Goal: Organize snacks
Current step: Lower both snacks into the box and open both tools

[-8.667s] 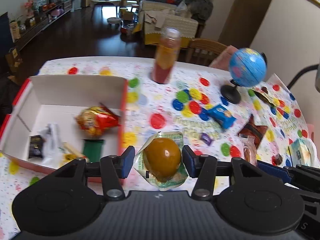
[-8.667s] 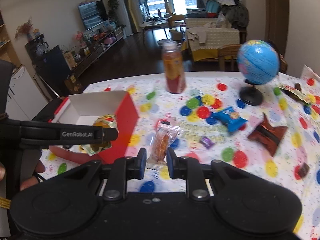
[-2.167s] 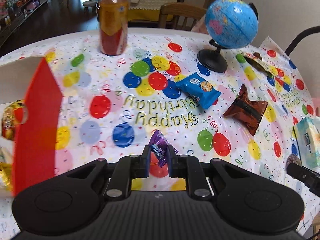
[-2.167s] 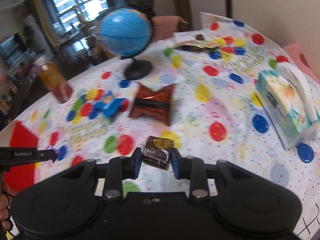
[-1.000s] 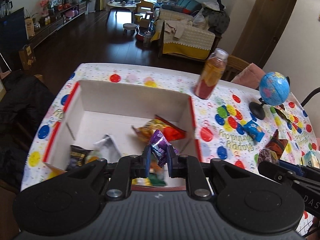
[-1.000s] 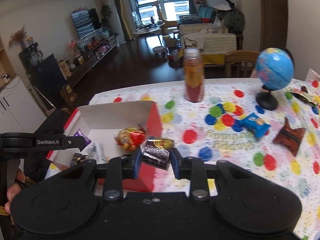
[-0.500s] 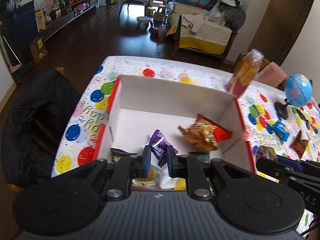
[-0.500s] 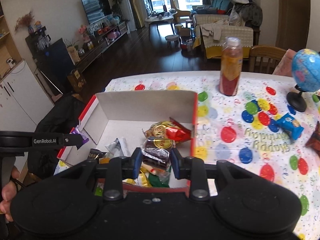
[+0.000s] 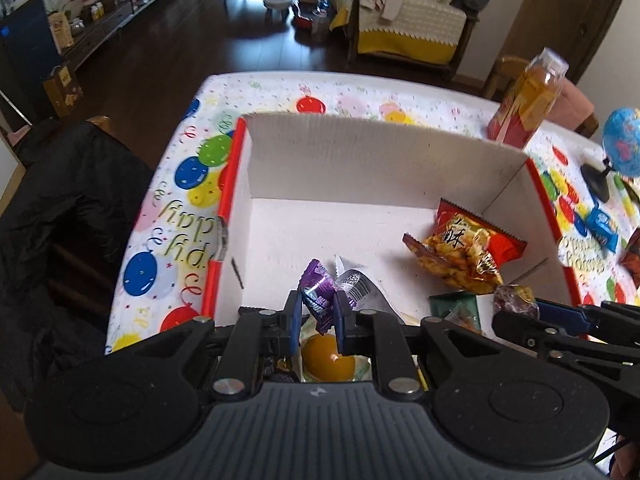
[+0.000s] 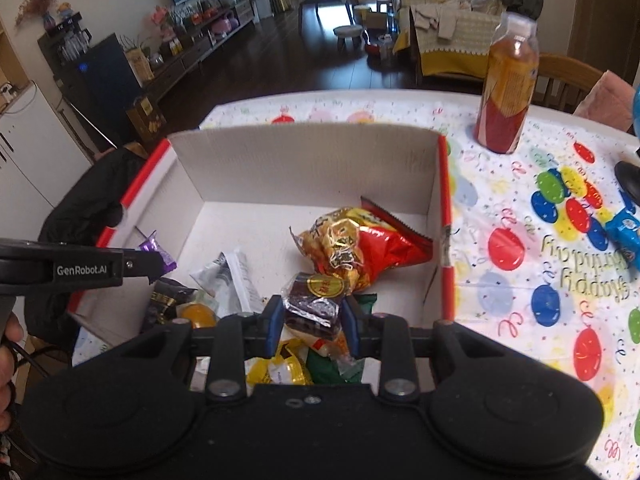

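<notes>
Since half a second ago both your grippers have come lower and closer over the box (image 9: 360, 160); its floor now fills most of each view. Your left gripper (image 9: 317, 312) pinches a purple candy (image 9: 318, 294) between its blue pads, jaws pressed tight on the wrapper, hanging above the box's near edge. Under it, at 6 o'clock, a jelly cup (image 9: 328, 360) lies in the box; a clear wrapper (image 9: 356, 284) sits just beside the candy at 3 o'clock. Your right gripper (image 10: 313, 322) pinches a dark foil snack (image 10: 314, 304) with a yellow sticker, jaws closed on its sides, also over the box near the front wall. Below it lie a yellow packet (image 10: 276, 370) and a green packet (image 10: 332, 368). The red chip bag (image 10: 356, 248) lies on the box floor at 12 o'clock from the right gripper, toward the right wall. The jelly cup shows again in the right view at 9 o'clock of the gripper, next to a black packet (image 10: 166, 300). Outside the box at 2 o'clock: juice bottle (image 10: 506, 92) upright on the balloon tablecloth (image 10: 520, 280), a blue snack pack (image 10: 624, 236) well apart at 3 o'clock. Globe (image 9: 622, 146) stands at the left view's far right edge.
</notes>
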Tool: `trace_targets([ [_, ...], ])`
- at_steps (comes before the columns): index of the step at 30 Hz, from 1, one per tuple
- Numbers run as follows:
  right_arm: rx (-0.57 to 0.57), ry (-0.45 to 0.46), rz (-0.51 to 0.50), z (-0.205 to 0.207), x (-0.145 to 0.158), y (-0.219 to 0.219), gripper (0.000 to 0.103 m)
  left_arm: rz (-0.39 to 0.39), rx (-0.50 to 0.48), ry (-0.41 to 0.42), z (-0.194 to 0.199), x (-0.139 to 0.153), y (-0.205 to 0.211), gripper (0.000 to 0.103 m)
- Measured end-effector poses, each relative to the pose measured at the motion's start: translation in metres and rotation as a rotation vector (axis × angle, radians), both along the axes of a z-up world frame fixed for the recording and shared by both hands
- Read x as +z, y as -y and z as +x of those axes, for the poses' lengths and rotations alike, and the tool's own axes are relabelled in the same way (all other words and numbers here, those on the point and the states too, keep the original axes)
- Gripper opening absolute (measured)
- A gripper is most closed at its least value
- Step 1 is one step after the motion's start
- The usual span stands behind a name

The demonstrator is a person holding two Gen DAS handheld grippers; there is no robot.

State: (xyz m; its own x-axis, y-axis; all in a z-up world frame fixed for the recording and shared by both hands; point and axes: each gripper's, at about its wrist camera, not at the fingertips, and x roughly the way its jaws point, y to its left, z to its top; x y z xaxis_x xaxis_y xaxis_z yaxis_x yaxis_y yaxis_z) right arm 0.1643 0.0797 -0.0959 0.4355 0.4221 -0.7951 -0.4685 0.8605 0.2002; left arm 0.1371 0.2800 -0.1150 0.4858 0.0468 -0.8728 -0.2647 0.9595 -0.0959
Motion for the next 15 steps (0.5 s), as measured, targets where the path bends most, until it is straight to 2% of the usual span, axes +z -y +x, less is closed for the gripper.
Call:
trace_targets([
  [9, 0.021, -0.048, -0.040, 0.009, -0.021, -0.014, 0.029, 0.011, -0.053, -0.075, 0.018, -0.029, 0.007, 0.016],
  [15, 0.034, -0.064, -0.046, 0.009, -0.028, -0.017, 0.032, 0.005, -0.079, -0.084, 0.022, -0.036, 0.011, 0.016],
])
